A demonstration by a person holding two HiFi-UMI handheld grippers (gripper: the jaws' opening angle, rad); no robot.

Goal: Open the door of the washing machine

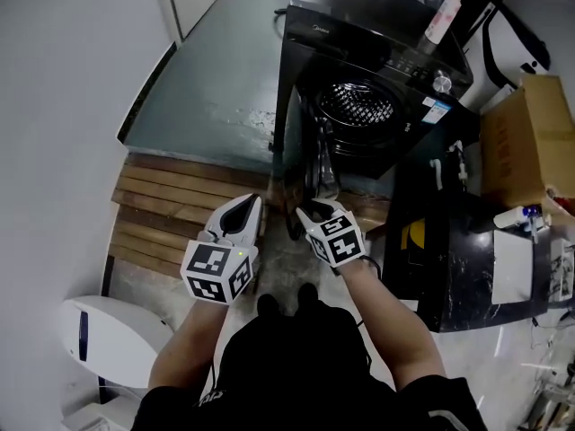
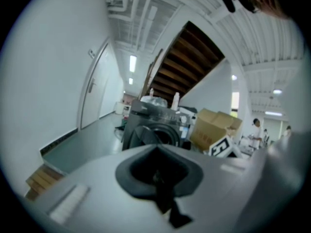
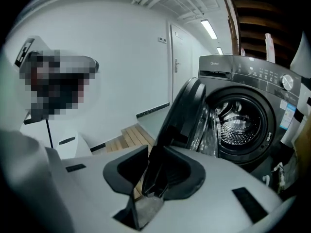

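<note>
A black front-loading washing machine (image 1: 404,70) stands ahead of me, and its steel drum (image 1: 358,106) is exposed. Its round door (image 1: 310,164) is swung out to the left, edge-on toward me. My right gripper (image 1: 312,212) sits at the door's near rim. In the right gripper view the door's edge (image 3: 182,115) runs down between the jaws of the right gripper (image 3: 153,178), which are shut on it, with the drum (image 3: 240,125) behind. My left gripper (image 1: 247,206) hovers just left of the door with its jaws together and holding nothing. In its own view the left gripper (image 2: 160,176) faces the machine (image 2: 150,130).
Wooden slats (image 1: 171,214) lie on the floor at left, and a white rounded appliance (image 1: 108,339) sits at lower left. A cardboard box (image 1: 530,133) and a dark cluttered counter (image 1: 467,259) stand right of the machine. A bottle (image 1: 442,16) stands on top of the machine. My feet (image 1: 283,303) are below the grippers.
</note>
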